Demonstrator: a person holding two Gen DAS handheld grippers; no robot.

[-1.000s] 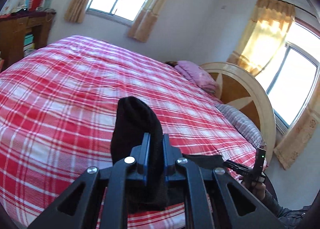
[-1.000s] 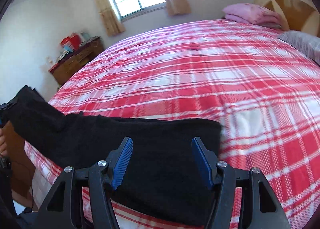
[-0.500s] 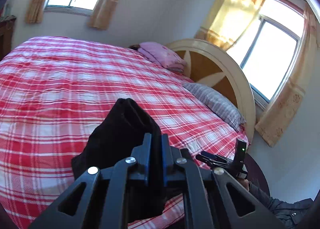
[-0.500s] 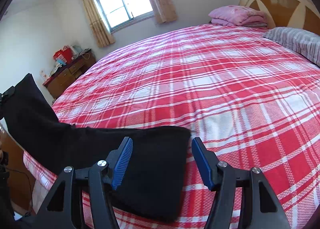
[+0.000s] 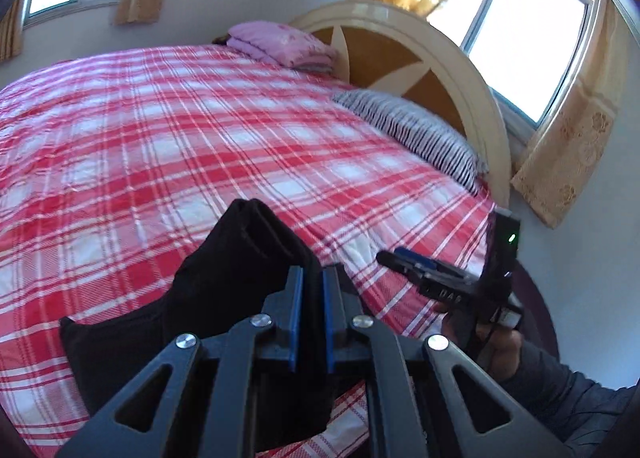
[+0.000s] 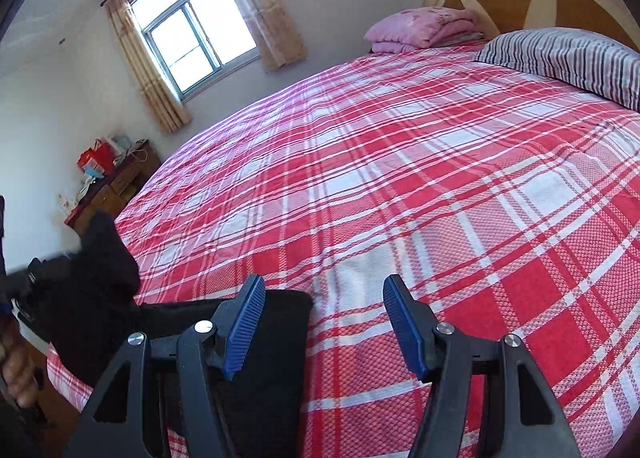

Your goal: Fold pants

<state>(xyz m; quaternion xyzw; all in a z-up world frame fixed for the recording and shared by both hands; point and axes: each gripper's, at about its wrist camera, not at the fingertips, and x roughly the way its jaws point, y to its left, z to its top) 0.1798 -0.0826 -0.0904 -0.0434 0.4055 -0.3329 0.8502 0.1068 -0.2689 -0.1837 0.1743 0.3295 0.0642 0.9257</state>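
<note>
The black pants (image 5: 224, 282) lie near the front edge of the red plaid bed (image 5: 200, 130). My left gripper (image 5: 308, 282) is shut on one end of the pants and holds it raised above the bed. In the right wrist view the pants (image 6: 168, 330) lie at the lower left, their raised end at the far left. My right gripper (image 6: 324, 298) is open and empty, hovering just above the bed; its left finger overlaps the pants' edge. It also shows in the left wrist view (image 5: 424, 270) at the right.
A folded pink quilt (image 5: 280, 42) and a striped pillow (image 5: 412, 134) lie by the round headboard (image 5: 440, 70). A wooden desk (image 6: 112, 186) with red items stands by the left wall. Curtained windows (image 6: 196, 30) line the walls.
My left gripper has carried the raised pants end toward the right, folding the cloth shorter. My right gripper has drawn right off the pants and stays open.
</note>
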